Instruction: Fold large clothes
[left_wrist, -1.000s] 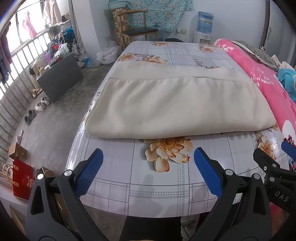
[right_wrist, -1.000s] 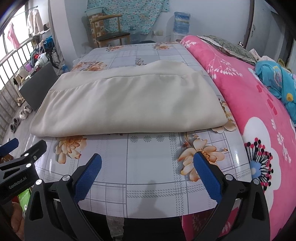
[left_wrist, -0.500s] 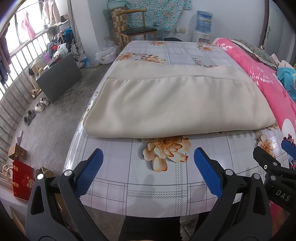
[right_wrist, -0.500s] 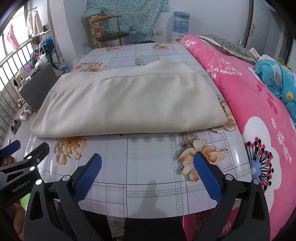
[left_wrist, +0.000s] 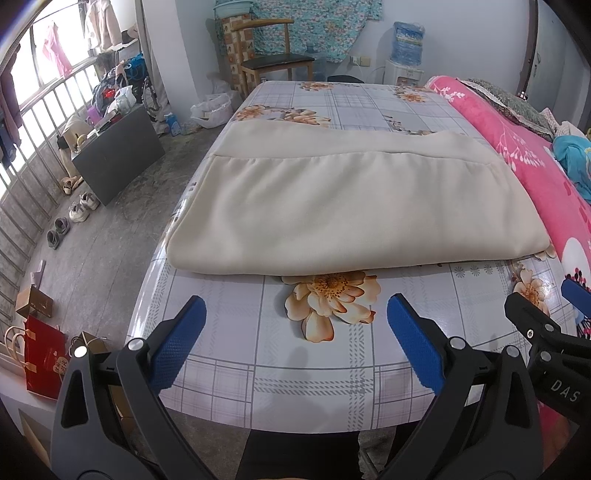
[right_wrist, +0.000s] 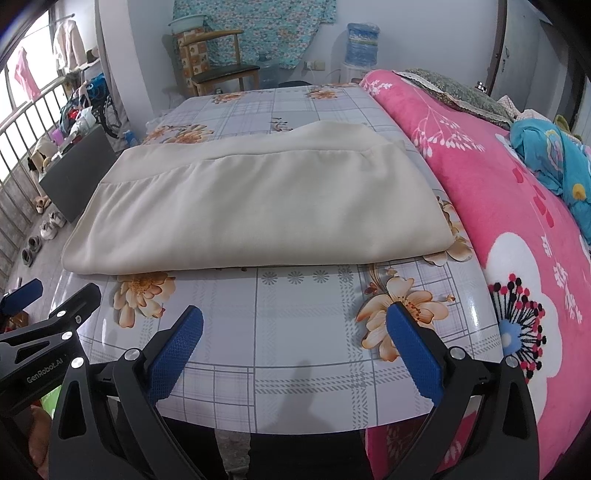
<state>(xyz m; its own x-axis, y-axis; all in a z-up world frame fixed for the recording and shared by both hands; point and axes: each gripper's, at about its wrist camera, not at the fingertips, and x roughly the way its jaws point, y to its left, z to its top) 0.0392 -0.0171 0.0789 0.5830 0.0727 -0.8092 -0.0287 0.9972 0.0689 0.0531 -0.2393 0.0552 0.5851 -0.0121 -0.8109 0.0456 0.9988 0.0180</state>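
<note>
A large cream cloth (left_wrist: 351, 199) lies folded flat on the table covered with a flowered plaid oilcloth (left_wrist: 314, 369); it also shows in the right wrist view (right_wrist: 258, 206). My left gripper (left_wrist: 295, 332) is open and empty, held over the table's near edge, short of the cloth's front fold. My right gripper (right_wrist: 295, 336) is open and empty beside it, also over the near edge. Each gripper shows at the side of the other's view.
A bed with a pink flowered blanket (right_wrist: 517, 221) borders the table on the right. A wooden chair (left_wrist: 273, 62) and a water dispenser (left_wrist: 406, 48) stand beyond the far end. A black box (left_wrist: 118, 155), shoes and bags sit on the floor at left.
Both grippers have drifted slightly, the view shifting a little toward the cloth. The cloth has not moved and both grippers stay open.
</note>
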